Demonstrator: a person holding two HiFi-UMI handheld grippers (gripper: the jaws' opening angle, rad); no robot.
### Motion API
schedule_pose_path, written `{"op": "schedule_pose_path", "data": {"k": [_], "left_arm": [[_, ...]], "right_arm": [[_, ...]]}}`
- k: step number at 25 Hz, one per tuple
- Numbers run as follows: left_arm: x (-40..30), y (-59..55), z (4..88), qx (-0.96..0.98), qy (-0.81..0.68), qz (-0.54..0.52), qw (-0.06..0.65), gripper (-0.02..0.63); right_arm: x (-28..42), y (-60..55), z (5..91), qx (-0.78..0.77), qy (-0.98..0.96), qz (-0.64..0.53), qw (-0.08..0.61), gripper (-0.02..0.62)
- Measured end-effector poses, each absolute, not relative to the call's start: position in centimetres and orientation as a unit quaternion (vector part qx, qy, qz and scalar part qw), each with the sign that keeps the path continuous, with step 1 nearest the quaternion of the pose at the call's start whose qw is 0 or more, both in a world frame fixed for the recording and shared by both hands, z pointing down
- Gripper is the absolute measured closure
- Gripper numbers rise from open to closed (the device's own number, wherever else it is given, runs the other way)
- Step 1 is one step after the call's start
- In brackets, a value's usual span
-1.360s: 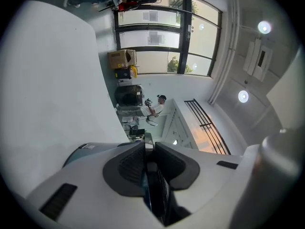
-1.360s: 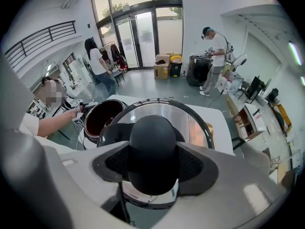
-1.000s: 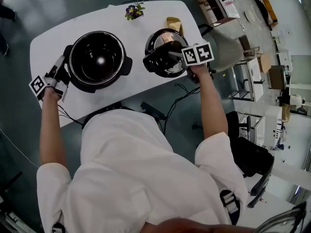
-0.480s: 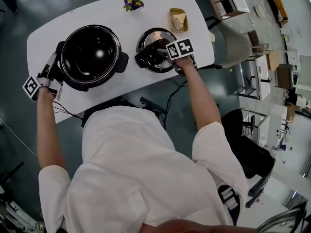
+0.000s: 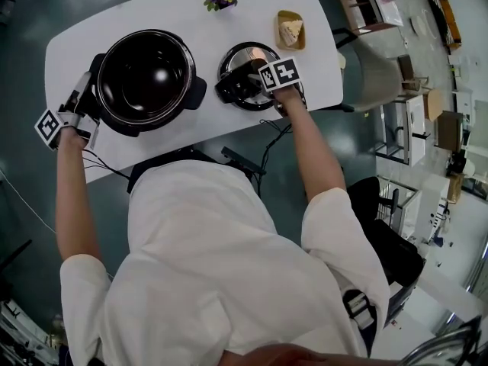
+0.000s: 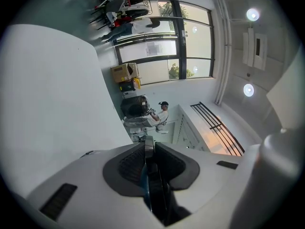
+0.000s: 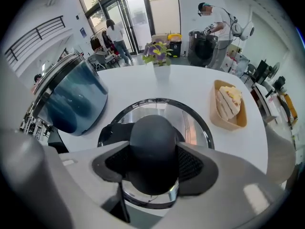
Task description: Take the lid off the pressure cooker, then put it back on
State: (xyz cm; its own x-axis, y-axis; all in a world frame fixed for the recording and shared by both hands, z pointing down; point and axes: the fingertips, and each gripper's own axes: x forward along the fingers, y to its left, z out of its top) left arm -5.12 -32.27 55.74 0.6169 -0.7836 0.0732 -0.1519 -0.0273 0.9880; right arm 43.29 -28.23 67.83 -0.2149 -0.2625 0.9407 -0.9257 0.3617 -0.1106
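Right claw point(image 7: 152, 162) clamped on the lid's black knob point(image 7: 152, 140). The lid point(image 7: 199, 124) lies flat directly beneath it, down at the table point(image 5: 191, 17); contact unclear. Left claw point(image 6: 148, 175) pinched shut on the cooker's thin side handle point(image 5: 94, 75).

Best to keep the lid level and release only once its rim sits.

Cooker point(image 5: 191, 81), left of the right claw: empty. Dish point(image 7: 215, 114), beyond it to the right: bread slices.

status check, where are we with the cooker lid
Right gripper shut on black knob of round steel lid; lid off, beside open black pressure cooker. Left gripper shut on cooker's side handle. Nothing between lid and pot.
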Motion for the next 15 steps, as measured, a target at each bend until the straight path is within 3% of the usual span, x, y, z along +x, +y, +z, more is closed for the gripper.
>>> {"op": "schedule_pose_path", "data": {"k": [15], "left_arm": [[-5.16, -32.41, 55.56, 0.672, -0.352, -0.266, 0.596, 0.531]], "right_arm": [[42.76, -28.65, 69.02, 0.422, -0.678, 0.349, 0.491, 0.319]]}}
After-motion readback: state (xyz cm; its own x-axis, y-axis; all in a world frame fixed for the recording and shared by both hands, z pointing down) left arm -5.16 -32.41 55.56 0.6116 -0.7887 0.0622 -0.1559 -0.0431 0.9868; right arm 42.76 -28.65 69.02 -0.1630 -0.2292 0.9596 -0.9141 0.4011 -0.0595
